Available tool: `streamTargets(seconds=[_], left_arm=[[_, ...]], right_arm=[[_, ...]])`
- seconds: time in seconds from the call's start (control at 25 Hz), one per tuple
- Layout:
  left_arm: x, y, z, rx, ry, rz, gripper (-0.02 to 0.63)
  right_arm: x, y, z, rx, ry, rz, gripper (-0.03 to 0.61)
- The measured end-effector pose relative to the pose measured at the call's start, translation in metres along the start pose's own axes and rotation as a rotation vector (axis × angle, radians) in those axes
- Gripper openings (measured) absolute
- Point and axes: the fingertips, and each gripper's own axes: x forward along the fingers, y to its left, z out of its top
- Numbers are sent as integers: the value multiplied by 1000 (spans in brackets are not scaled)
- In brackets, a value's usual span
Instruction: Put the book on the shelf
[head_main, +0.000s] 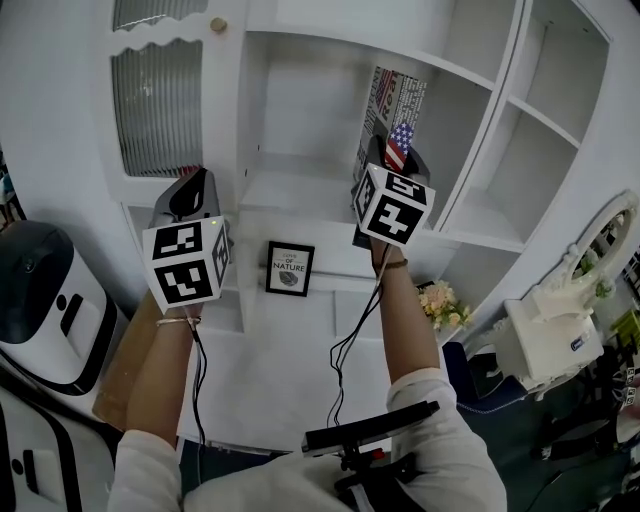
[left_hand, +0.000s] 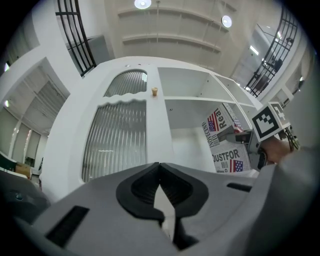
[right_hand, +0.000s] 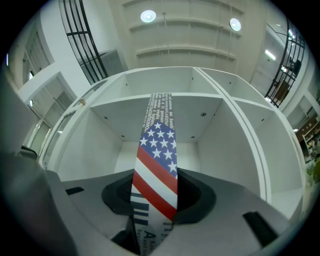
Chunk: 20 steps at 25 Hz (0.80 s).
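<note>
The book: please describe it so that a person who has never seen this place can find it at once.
Face the big white shelf unit and find its open middle compartment. In front of it the right gripper holds the book upright. Only it has a stars-and-stripes spine and newsprint covers; the framed picture below is small and black-edged.

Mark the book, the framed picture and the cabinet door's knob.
book (right_hand: 156, 170): right gripper view, on its flag print.
framed picture (head_main: 290, 268): head view, middle of its white print.
knob (head_main: 218, 24): head view, on its round face.
</note>
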Motion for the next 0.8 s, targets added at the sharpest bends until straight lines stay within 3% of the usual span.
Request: streamTargets(seconds=[0.8], left_arm=[[1, 21, -16, 27, 23, 66, 8]], right_arm=[[52, -6, -31, 33, 53, -25, 170]])
